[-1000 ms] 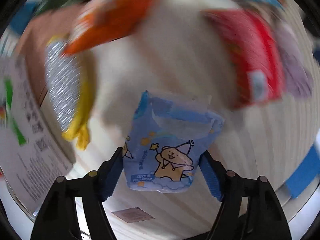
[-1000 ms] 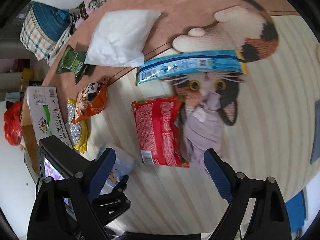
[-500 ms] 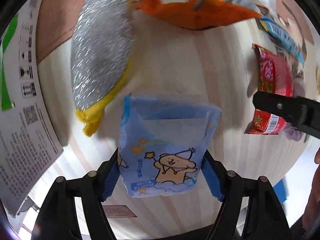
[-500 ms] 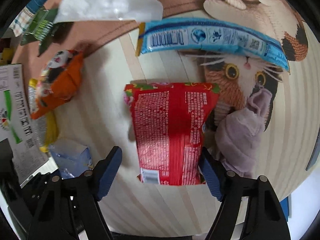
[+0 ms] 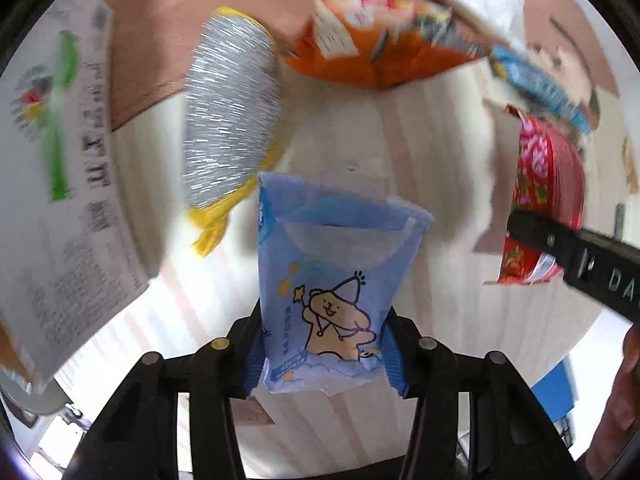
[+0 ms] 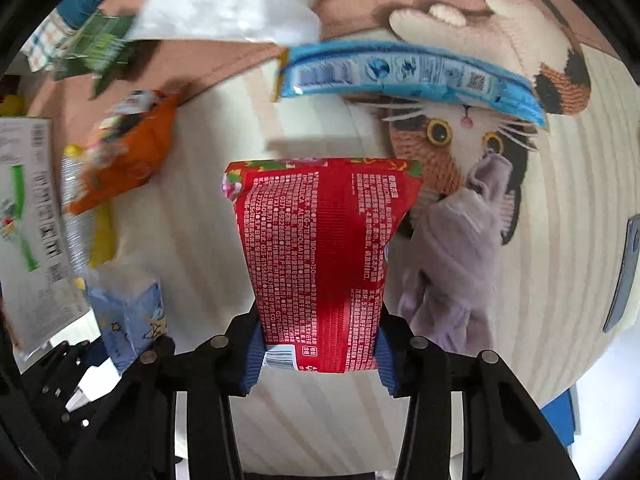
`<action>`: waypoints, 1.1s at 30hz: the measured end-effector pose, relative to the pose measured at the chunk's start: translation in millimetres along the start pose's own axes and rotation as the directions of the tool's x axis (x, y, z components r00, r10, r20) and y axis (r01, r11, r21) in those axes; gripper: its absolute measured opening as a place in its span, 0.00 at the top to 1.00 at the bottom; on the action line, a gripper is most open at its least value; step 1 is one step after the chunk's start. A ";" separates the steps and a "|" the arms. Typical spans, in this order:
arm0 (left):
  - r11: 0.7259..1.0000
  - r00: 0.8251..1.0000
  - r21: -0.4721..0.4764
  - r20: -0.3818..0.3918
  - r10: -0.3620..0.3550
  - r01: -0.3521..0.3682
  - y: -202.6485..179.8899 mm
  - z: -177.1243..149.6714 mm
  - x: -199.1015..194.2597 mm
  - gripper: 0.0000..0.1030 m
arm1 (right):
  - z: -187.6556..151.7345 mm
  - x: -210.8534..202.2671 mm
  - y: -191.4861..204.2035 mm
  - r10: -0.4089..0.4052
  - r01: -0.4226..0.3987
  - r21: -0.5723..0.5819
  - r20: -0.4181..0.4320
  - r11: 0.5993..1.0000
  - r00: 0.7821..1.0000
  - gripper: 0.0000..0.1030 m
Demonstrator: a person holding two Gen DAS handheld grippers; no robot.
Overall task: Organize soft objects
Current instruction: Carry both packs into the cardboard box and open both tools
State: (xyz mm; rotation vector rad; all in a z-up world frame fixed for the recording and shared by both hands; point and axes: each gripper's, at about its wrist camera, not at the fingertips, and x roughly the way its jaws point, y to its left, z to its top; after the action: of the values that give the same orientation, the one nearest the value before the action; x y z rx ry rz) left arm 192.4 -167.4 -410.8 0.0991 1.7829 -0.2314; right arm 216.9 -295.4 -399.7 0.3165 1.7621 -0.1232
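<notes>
My left gripper [image 5: 320,364] is shut on a light blue tissue pack with a cartoon bear [image 5: 332,280] and holds it above the striped rug. My right gripper [image 6: 318,354] is shut on a red tissue pack [image 6: 324,256], lifted off the rug. The red pack [image 5: 544,184] and a right finger [image 5: 576,252] show at the right of the left wrist view. The blue pack [image 6: 128,316] shows at the lower left of the right wrist view.
A cardboard box [image 5: 60,184] stands at the left. On the cat-print rug [image 6: 440,128] lie a silver and yellow bag [image 5: 228,120], an orange snack bag [image 6: 124,152], a long blue pack [image 6: 408,76], a lilac cloth [image 6: 452,264], a white pillow [image 6: 232,0] and a green packet [image 6: 96,44].
My right gripper has closed on the red pack and raised it. My left gripper, still holding the blue pack, has drifted slightly, and the view is blurred with motion.
</notes>
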 end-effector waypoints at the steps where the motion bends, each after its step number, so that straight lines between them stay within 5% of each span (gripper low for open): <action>1: 1.000 1.000 -0.010 0.022 -0.017 0.017 3.7 -7.4 -11.1 0.56 | -4.5 -8.8 3.4 0.009 -0.009 -0.013 0.012 1.000 1.000 0.54; 7: 0.989 0.980 -0.093 0.170 -0.102 0.119 57.5 -39.8 -103.0 0.56 | -36.1 -83.6 53.9 0.096 -0.079 -0.153 0.107 0.985 0.990 0.54; 11: 0.976 0.962 -0.166 0.256 -0.092 0.137 109.3 -35.1 -157.5 0.56 | -50.2 -120.3 104.1 0.176 -0.136 -0.255 0.141 0.957 0.974 0.54; 15: 0.956 0.952 -0.235 0.286 -0.105 0.177 174.4 -28.3 -184.6 0.56 | -60.8 -144.4 187.3 0.235 -0.169 -0.353 0.151 0.920 0.960 0.54; 24: 0.927 0.973 -0.310 0.163 -0.165 0.209 292.2 36.4 -133.4 0.56 | -6.8 -87.9 353.9 0.150 -0.096 -0.407 0.101 0.908 0.984 0.54; 33: 0.901 0.957 -0.324 0.059 -0.285 0.289 328.1 78.0 -76.9 0.56 | 40.4 -16.8 388.5 0.011 0.016 -0.380 0.070 0.925 0.998 0.54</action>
State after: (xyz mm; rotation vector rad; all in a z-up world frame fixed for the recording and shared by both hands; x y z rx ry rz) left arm 347.1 141.0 -385.9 -0.4086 1.7979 -0.1398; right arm 366.3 63.4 -357.3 0.0258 1.6733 0.2040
